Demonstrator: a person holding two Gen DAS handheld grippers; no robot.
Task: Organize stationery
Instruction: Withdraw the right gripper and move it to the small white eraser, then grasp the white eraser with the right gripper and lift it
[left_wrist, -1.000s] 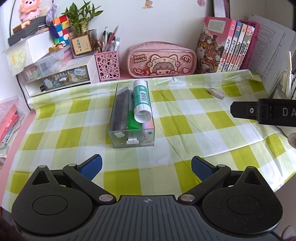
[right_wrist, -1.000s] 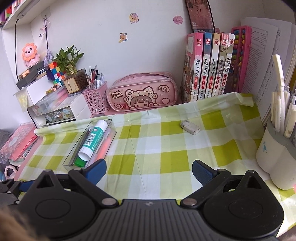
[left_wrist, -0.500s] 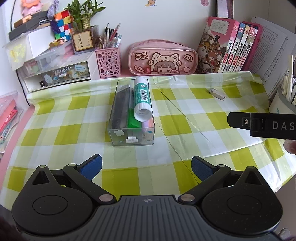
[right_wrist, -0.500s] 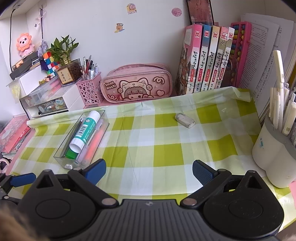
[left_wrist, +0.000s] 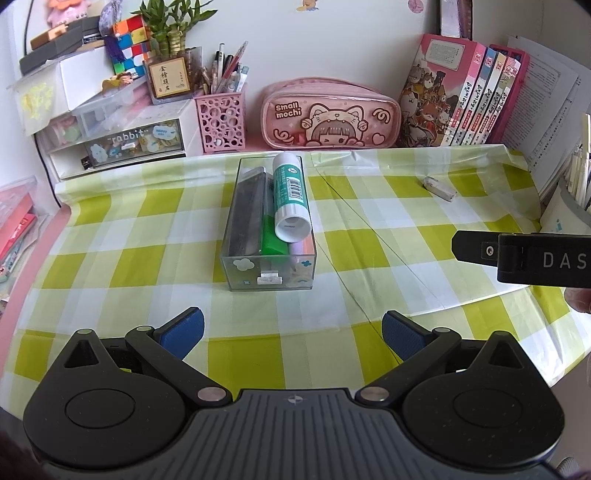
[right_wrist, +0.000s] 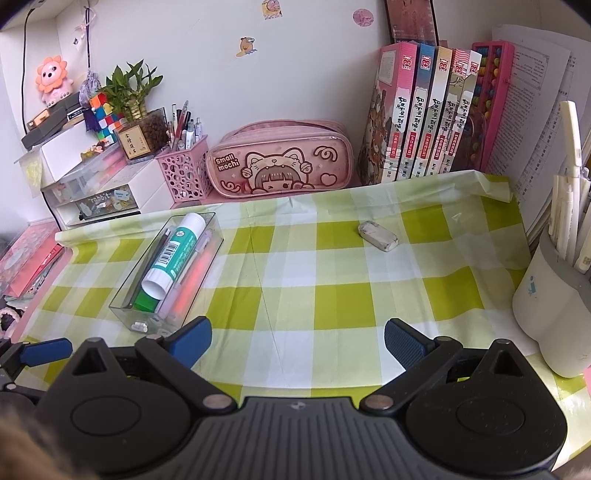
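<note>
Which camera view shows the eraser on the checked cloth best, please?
The right wrist view: the eraser lies nearer the middle there, larger, its grubby top and sides plain. The left wrist view shows it too, but smaller, far off to the right.

White wall (right_wrist: 314, 85) with stickers behind desk; green-checked tablecloth (right_wrist: 332, 295); bright, even light.

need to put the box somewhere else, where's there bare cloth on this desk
Widest free patch: checked cloth between the clear box and the eraser, running forward to the right gripper. Also bare left of the box. Crowded along the back wall: pencil case, pink pen cup, books; white holder fills the right edge.
</note>
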